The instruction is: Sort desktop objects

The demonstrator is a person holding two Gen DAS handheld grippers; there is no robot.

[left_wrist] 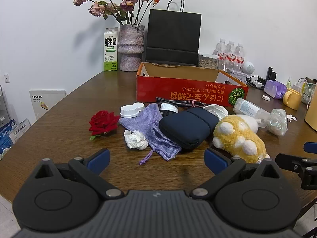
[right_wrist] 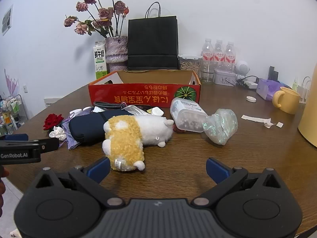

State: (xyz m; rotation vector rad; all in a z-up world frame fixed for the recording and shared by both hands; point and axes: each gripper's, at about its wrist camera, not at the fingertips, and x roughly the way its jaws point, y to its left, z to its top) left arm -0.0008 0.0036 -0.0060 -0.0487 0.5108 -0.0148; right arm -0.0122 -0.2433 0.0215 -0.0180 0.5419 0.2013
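Both the left gripper [left_wrist: 157, 161] and right gripper [right_wrist: 157, 167] hover over the counter [right_wrist: 198, 158] with jaws spread, holding nothing. Just ahead lie the plush [right_wrist: 126, 136], pouch [left_wrist: 188, 127] and rose [left_wrist: 103, 122]. Beyond them stands the red box [left_wrist: 188, 93].

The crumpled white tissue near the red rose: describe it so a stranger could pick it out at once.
Start at the red cardboard box on the brown wooden table and come forward to the red fabric rose. Just right of it, against the near edge of the lilac drawstring pouch, lies the crumpled white tissue: small, wadded, paper rather than cloth.
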